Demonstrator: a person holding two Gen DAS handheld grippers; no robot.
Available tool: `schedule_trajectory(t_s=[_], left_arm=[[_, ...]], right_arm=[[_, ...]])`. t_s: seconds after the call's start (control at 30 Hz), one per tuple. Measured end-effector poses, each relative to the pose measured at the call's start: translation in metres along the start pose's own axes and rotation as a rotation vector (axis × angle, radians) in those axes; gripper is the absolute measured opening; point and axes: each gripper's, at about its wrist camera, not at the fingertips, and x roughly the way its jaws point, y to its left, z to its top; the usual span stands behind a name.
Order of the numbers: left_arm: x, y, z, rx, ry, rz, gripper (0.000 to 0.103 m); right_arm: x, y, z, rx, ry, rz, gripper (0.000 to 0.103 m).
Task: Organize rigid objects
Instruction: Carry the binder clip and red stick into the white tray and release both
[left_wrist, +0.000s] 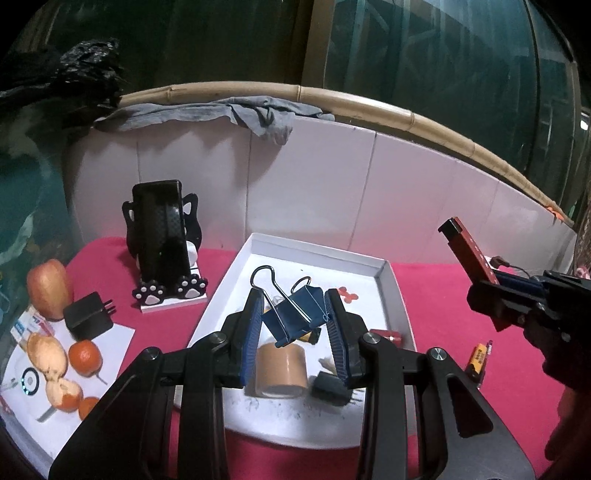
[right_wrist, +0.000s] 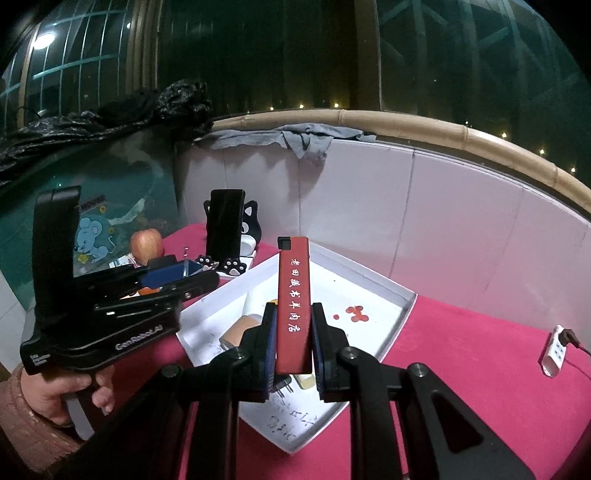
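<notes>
A blue binder clip with silver wire handles hangs tilted over the white tray, and my left gripper is shut on it. In the tray lie a tan tape roll, a black plug and a small red piece. My right gripper is shut on a long red lighter with white characters, held upright above the tray. In the left wrist view the right gripper is at the right with the lighter. A hand holds the left gripper at the left of the right wrist view.
A phone on a black cat stand is behind the tray's left. An apple, a black charger and oranges with peel lie at far left. A yellow battery and a white power strip lie on the red cloth at right. A tiled wall closes the back.
</notes>
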Motion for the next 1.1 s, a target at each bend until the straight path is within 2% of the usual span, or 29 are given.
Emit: schedule_trajectory(t_s=[0.17, 0.27, 0.5, 0.73, 0.83, 0.9, 0.93, 0.97, 1.0, 1.03, 1.07, 1.1], left_arm=[[0.030, 0.006, 0.016, 0.002, 0.025, 0.023, 0.033], [0.060, 0.014, 0.025, -0.021, 0.075, 0.025, 0.033], [0.121, 0.007, 0.014, 0.006, 0.176, 0.050, 0.033], [0.138, 0.002, -0.005, 0.024, 0.218, 0.082, 0.033], [0.136, 0.002, -0.005, 0.027, 0.207, 0.104, 0.034], [0.134, 0.005, -0.003, 0.010, 0.198, 0.102, 0.039], [0.132, 0.006, -0.002, 0.002, 0.192, 0.107, 0.054], [0.130, 0.007, -0.001, -0.004, 0.184, 0.111, 0.079], [0.127, 0.007, 0.000, -0.009, 0.170, 0.113, 0.088], [0.121, 0.008, 0.001, -0.010, 0.146, 0.126, 0.093], [0.118, 0.008, 0.002, -0.006, 0.133, 0.143, 0.093], [0.113, 0.009, 0.003, -0.002, 0.117, 0.160, 0.094]], right_arm=[[0.024, -0.011, 0.008, 0.042, 0.024, 0.004, 0.015], [0.045, -0.021, 0.009, 0.079, 0.052, -0.004, 0.015], [0.106, -0.036, -0.012, 0.161, 0.174, 0.003, 0.015], [0.133, -0.030, -0.034, 0.180, 0.259, 0.034, 0.016], [0.133, -0.030, -0.037, 0.180, 0.256, 0.035, 0.016], [0.131, -0.030, -0.036, 0.181, 0.247, 0.037, 0.016], [0.130, -0.029, -0.036, 0.182, 0.246, 0.031, 0.017], [0.128, -0.029, -0.036, 0.179, 0.239, 0.029, 0.018], [0.126, -0.027, -0.036, 0.168, 0.228, 0.021, 0.032], [0.122, -0.027, -0.036, 0.163, 0.217, 0.010, 0.058], [0.118, -0.026, -0.036, 0.160, 0.202, -0.001, 0.074], [0.113, -0.026, -0.036, 0.160, 0.179, -0.004, 0.101]])
